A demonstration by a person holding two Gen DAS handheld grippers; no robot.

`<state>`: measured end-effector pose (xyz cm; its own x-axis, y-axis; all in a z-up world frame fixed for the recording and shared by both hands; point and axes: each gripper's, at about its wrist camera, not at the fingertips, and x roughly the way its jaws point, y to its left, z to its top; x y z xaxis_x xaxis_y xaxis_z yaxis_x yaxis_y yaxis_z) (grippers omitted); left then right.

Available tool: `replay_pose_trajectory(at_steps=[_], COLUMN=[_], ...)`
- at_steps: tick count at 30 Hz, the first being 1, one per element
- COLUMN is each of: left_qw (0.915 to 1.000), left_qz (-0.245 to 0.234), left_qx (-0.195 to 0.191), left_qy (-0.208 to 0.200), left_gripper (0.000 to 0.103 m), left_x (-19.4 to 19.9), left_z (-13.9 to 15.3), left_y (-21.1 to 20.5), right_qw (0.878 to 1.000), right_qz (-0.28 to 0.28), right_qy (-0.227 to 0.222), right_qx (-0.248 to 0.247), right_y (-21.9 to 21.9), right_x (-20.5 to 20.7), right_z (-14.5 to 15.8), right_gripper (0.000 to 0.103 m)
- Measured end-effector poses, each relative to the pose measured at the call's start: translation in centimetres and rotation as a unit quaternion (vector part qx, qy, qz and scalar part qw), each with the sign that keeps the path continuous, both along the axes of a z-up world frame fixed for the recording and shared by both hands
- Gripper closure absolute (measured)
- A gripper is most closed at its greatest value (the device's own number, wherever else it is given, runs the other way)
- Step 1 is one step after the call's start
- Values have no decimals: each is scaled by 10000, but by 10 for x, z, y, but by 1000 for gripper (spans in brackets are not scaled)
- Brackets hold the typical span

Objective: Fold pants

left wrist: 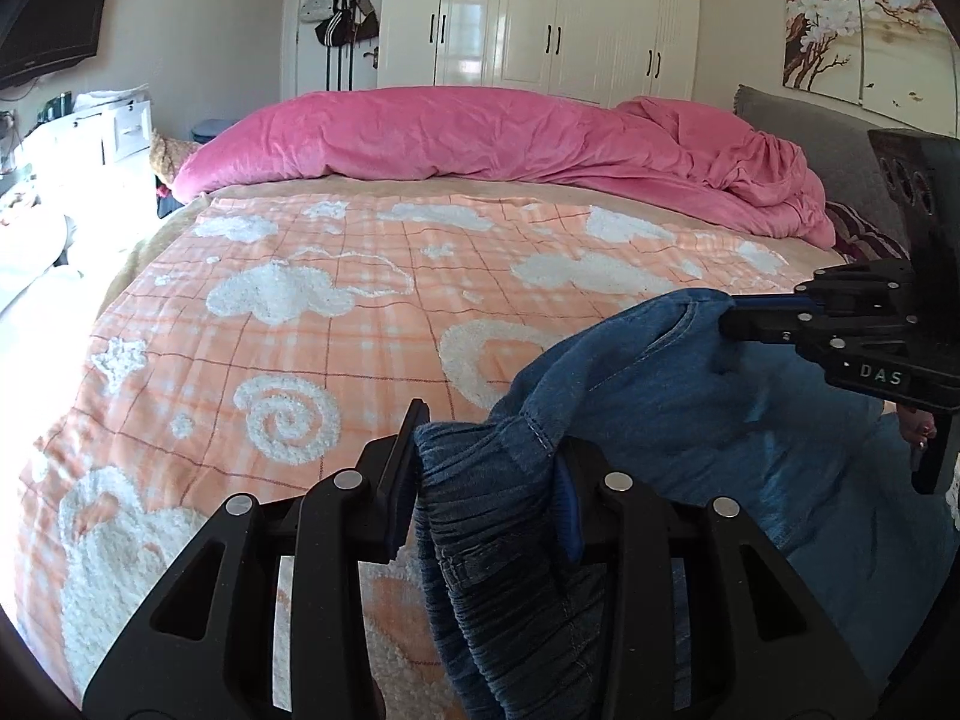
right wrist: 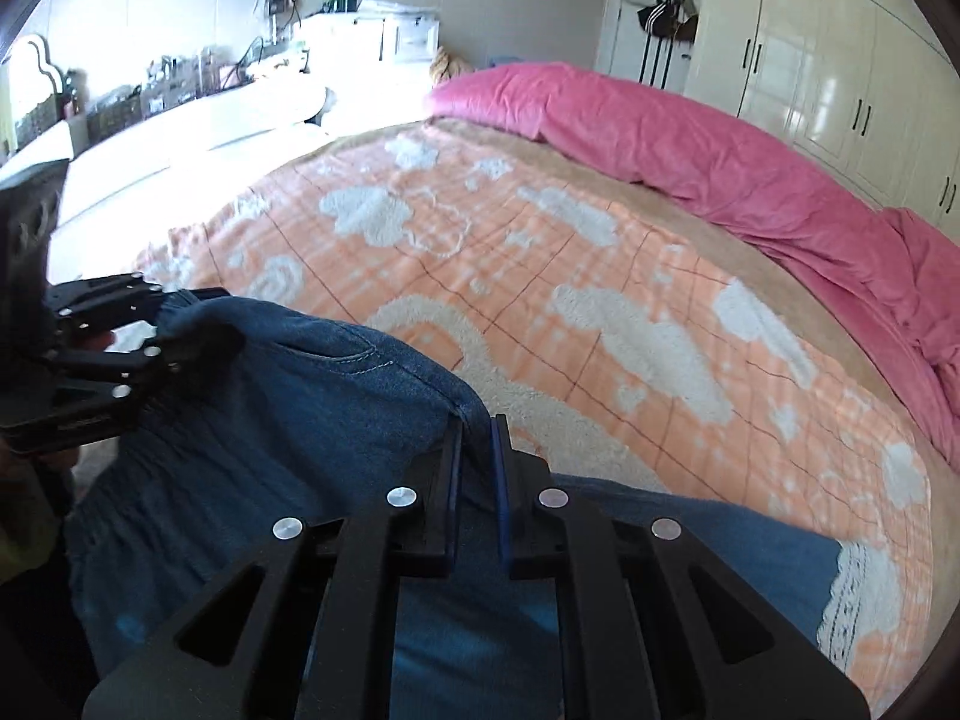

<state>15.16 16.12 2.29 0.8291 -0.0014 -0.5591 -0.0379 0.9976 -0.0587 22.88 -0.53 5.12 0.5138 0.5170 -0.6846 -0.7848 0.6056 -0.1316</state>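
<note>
A: Pants (left wrist: 630, 396), blue denim, lifted at the near edge of the bed (left wrist: 300, 360), on the side away from the pink duvet (left wrist: 480, 138).

B: Left tongs (left wrist: 480, 480)?

A: Clamped on the gathered waistband; cloth bunched between the jaws.

B: Right tongs (right wrist: 477, 480)?

A: Closed on a fold of the same pants, jaws nearly together. Fabric spans between the two grips, the rest draping down toward the bed's near edge.
</note>
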Motion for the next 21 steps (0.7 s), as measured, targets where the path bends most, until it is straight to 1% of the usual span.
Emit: replay_pose_trajectory(at_steps=[3,5,10,13,16,17,19,21], left_qw=[9998,9996,9982,9980,9983,9985,9981,9981], left_qz=[32,74,115,120,94,69,69,94], left_qx=[176,253,522,621,521,432,382,369], left_qy=[-131,-136,-253,-32,233,324,469,483], left_gripper=[73,73,72,71,71,71,71,71], left_x=[-11,-18,-53,-74,-93,-100,-112,-124], left_z=[6,10,14,10,7,5,-2,-5], left_y=[-10,-18,-39,-51,-56,-57,-59,-61], right_qw=[9998,9996,9993,9994,9994,9991,9981,9982], right_qz=[-27,-79,-96,-32,-30,-44,-28,14], right_qy=[-97,-132,-106,-111,-46,12,192,249], right_qx=[143,234,358,326,352,427,576,545], right_y=[-13,-22,-48,-60,-69,-73,-79,-80], right_x=[-23,-37,-81,-113,-141,-149,-163,-177], right_z=[11,15,14,6,-3,-7,-13,-20], right_gripper=[95,95,95,95,95,95,95,95])
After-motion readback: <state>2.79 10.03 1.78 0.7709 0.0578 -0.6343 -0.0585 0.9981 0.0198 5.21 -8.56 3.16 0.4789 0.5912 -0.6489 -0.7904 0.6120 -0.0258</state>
